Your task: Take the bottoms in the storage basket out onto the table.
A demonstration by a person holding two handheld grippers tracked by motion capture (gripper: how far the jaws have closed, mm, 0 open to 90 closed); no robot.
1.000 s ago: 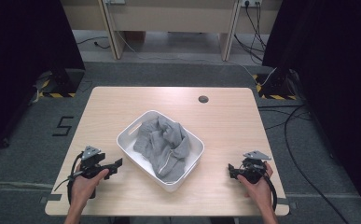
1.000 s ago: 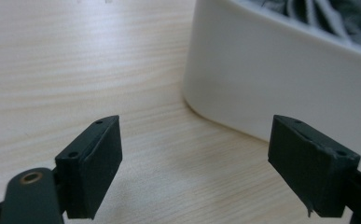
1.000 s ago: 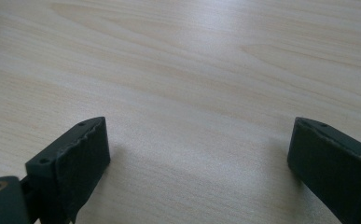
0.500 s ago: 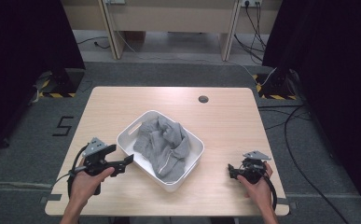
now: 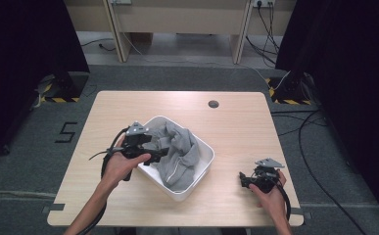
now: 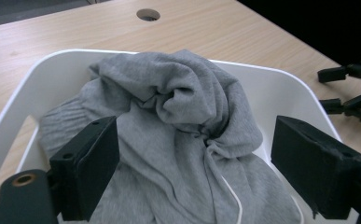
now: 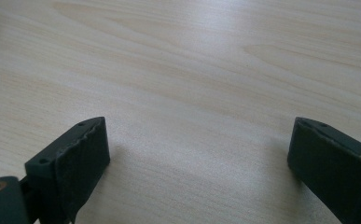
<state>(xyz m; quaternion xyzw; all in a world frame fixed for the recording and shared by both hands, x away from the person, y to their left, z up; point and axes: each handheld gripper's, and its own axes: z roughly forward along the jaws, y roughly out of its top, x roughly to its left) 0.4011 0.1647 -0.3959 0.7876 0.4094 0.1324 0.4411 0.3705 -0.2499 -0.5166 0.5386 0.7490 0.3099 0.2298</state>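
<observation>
My left claw (image 6: 194, 172) hangs spread over the crumpled grey hoodie (image 6: 178, 140) in the white plastic tub (image 6: 285, 88); my right claw (image 7: 199, 163) gapes above bare wooden table (image 7: 192, 70).

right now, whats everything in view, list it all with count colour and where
table: 1, light wood, centre of the high view
cable hole: 1, dark, round, far side of the table top
tub: 1, white, on the table left of centre
hoodie: 1, grey with a white drawstring, bunched inside the tub
floor marking: 1, a white 5 on the grey floor left of the table
hazard tape: yellow and black strips, on the floor at both far corners
cables: several, black, on the floor right of the table
left gripper: 1, black, jaws open over the hoodie
right gripper: 1, black, jaws open, low over bare table at the near right
hands: 2, one on each gripper
</observation>
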